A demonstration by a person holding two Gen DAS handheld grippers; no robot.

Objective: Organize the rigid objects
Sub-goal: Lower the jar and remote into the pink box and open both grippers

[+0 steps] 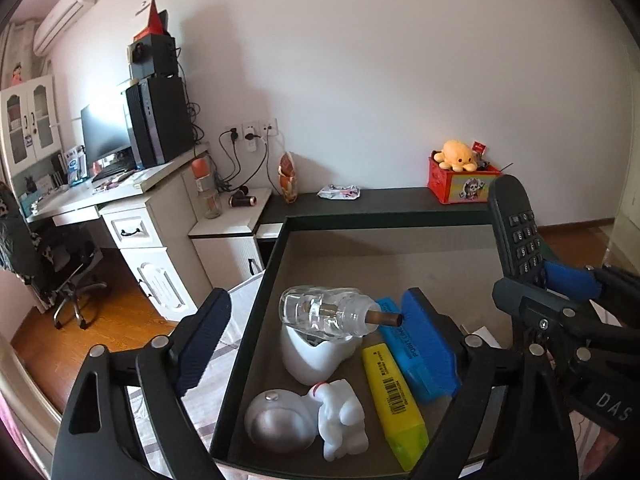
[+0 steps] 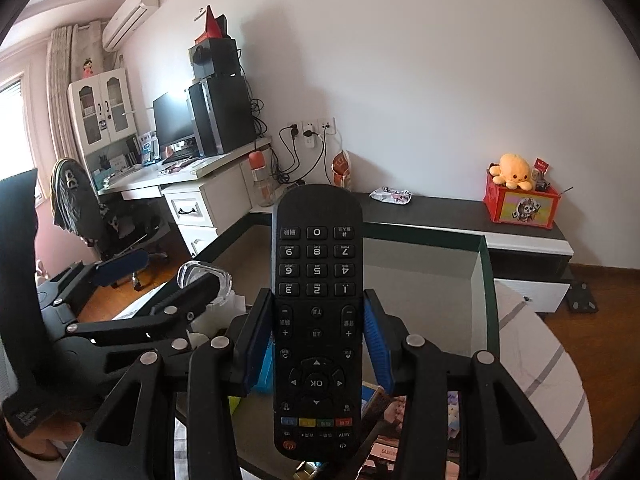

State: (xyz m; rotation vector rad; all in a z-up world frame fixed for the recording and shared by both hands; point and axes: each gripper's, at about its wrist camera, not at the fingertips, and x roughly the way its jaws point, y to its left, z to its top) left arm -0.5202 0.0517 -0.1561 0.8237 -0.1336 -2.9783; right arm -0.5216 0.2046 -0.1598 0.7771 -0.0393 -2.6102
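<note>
The right gripper (image 2: 318, 344) is clamped on a black plastic remote control (image 2: 317, 300), held above the dark-rimmed shallow cardboard tray (image 1: 256, 304) at its 3 o'clock edge. The left gripper (image 1: 316, 320) stands spread wide around a clear glass bottle (image 1: 320, 312) inside the tray.

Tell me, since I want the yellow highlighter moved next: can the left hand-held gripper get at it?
Probably yes: the left hand-held gripper is open and empty above the tray, and the yellow highlighter lies uncovered on top.
</note>
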